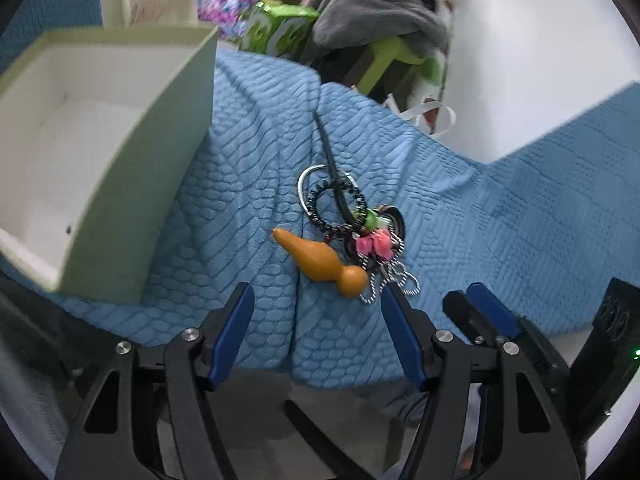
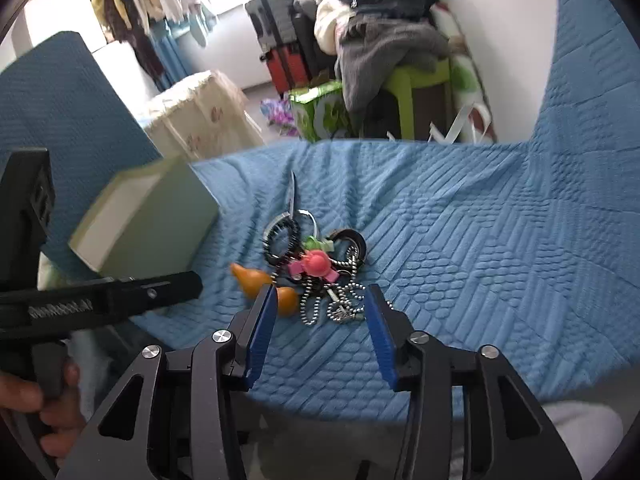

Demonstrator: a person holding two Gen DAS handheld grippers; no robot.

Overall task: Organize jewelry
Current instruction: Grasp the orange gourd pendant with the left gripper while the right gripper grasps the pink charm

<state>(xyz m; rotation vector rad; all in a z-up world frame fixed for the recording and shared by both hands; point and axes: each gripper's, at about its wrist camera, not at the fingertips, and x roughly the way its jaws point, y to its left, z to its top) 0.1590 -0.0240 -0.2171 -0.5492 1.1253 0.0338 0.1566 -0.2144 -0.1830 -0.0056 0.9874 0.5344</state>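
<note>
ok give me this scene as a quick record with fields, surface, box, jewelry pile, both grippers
surface: blue quilted bedspread
box: pale green open box, white inside, looks empty, left of the pile
jewelry pile: orange gourd-shaped pendant, black coiled hair tie, silver bangle, pink flower charm, ball chain, all tangled together
left gripper: jaws open, nothing between the pads, just short of the pendant
right gripper: jaws open, either side of the ball chain, pads not pressing on it

Soft daylight, slight motion blur, fisheye-warped edges.
</note>
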